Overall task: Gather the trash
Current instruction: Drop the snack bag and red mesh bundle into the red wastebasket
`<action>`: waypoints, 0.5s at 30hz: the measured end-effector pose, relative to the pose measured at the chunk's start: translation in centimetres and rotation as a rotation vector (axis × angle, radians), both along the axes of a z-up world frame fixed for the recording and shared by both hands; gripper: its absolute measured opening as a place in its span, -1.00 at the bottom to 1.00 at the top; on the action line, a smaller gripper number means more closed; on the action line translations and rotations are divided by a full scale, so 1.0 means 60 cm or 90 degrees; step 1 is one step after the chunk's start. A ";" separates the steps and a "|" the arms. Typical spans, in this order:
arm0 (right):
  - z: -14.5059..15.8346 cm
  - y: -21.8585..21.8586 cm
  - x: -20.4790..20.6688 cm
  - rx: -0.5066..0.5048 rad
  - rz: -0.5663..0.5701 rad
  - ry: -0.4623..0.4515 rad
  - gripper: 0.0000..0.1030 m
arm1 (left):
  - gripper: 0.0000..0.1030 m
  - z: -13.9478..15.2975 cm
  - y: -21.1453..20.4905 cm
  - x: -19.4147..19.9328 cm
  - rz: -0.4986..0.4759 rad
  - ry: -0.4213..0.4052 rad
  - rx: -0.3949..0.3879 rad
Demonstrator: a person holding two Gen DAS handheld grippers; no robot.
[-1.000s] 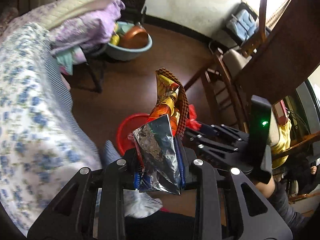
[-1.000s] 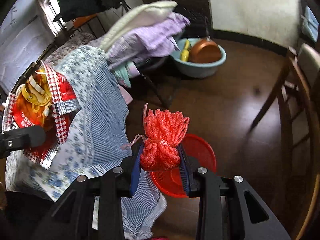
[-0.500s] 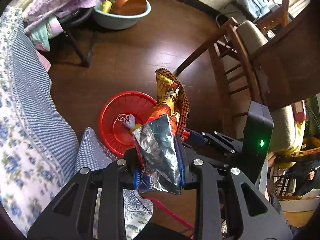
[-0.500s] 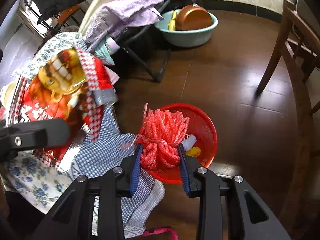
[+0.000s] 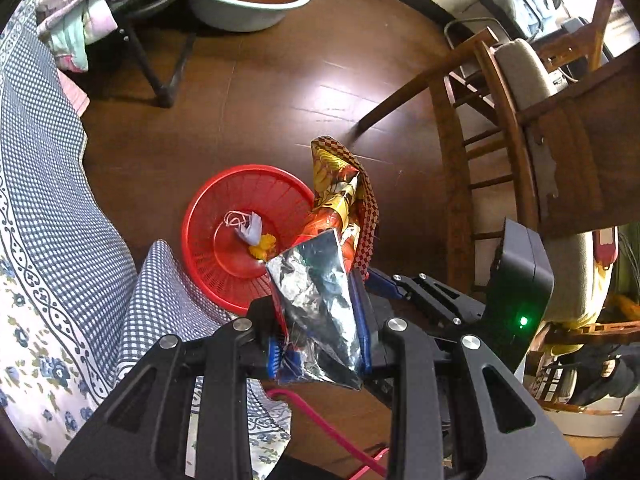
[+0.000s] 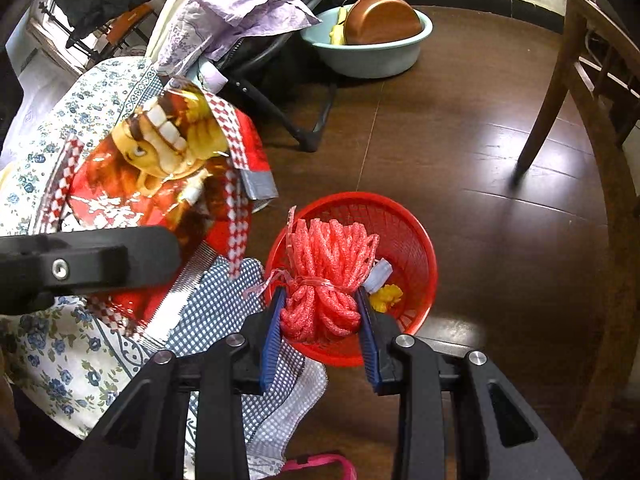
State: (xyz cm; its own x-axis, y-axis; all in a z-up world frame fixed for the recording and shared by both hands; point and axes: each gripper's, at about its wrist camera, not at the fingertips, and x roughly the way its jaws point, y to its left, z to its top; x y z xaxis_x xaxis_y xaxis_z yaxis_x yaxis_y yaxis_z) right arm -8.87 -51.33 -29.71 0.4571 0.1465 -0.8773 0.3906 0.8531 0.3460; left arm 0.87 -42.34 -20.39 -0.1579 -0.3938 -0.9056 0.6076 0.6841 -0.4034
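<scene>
While both grippers pinch trash, right gripper [image 6: 320, 322] should centre its rope [image 6: 326, 272] over basket [image 6: 412, 232] before left gripper [image 5: 320, 332] drops wrapper [image 5: 320, 292].

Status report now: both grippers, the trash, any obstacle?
Left gripper shut on snack bag. Right gripper shut on red cord bundle. Red basket below, nothing between.

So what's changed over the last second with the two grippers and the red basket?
Both grippers swung over the round red plastic basket on the floor. Unchanged: left gripper clamps the foil snack bag, right gripper clamps the red foam-net bundle; nothing released.
</scene>
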 end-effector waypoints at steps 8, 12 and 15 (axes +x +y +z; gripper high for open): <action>-0.006 0.003 0.006 -0.009 -0.006 0.010 -0.33 | -0.37 -0.009 0.002 0.005 0.013 0.002 0.008; -0.009 0.003 0.012 -0.018 -0.016 0.015 -0.26 | -0.09 -0.015 0.002 0.007 0.021 0.011 0.009; -0.008 -0.002 0.011 -0.012 -0.032 0.006 -0.01 | 0.38 -0.015 0.006 0.013 0.039 0.018 -0.004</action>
